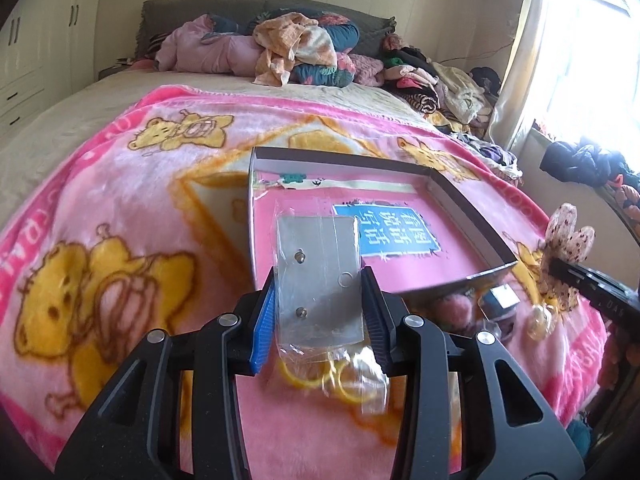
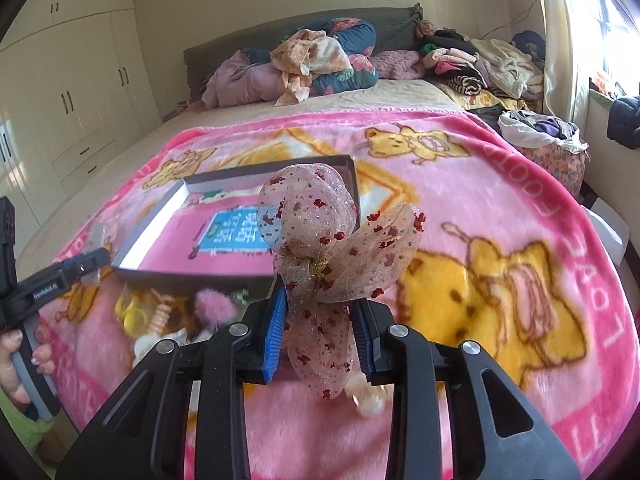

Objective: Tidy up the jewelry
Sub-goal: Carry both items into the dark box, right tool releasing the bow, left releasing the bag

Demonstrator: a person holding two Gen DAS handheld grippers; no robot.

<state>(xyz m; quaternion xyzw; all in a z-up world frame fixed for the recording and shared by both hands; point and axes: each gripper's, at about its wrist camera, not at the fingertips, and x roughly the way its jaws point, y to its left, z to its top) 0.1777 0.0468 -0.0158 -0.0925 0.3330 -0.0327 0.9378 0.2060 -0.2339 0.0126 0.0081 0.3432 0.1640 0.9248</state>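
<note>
My left gripper (image 1: 319, 280) is shut on a clear plastic packet holding a grey card with stud earrings (image 1: 318, 276), held above the near edge of a shallow pink-lined box (image 1: 452, 188). Yellow hoops (image 1: 340, 380) hang at the packet's lower end. My right gripper (image 2: 319, 300) is shut on a sheer pink bow hair clip with red specks (image 2: 324, 240), held above the blanket right of the box (image 2: 160, 216). The bow also shows in the left wrist view (image 1: 568, 236). The left gripper shows at the left of the right wrist view (image 2: 80, 268).
A pile of small accessories (image 2: 188, 312) with a pink pom-pom (image 2: 216, 304) lies on the pink bear blanket (image 2: 480, 280) in front of the box. Clothes are heaped at the bed's head (image 2: 320, 64) and right side (image 2: 500, 68). Wardrobes (image 2: 80, 92) stand left.
</note>
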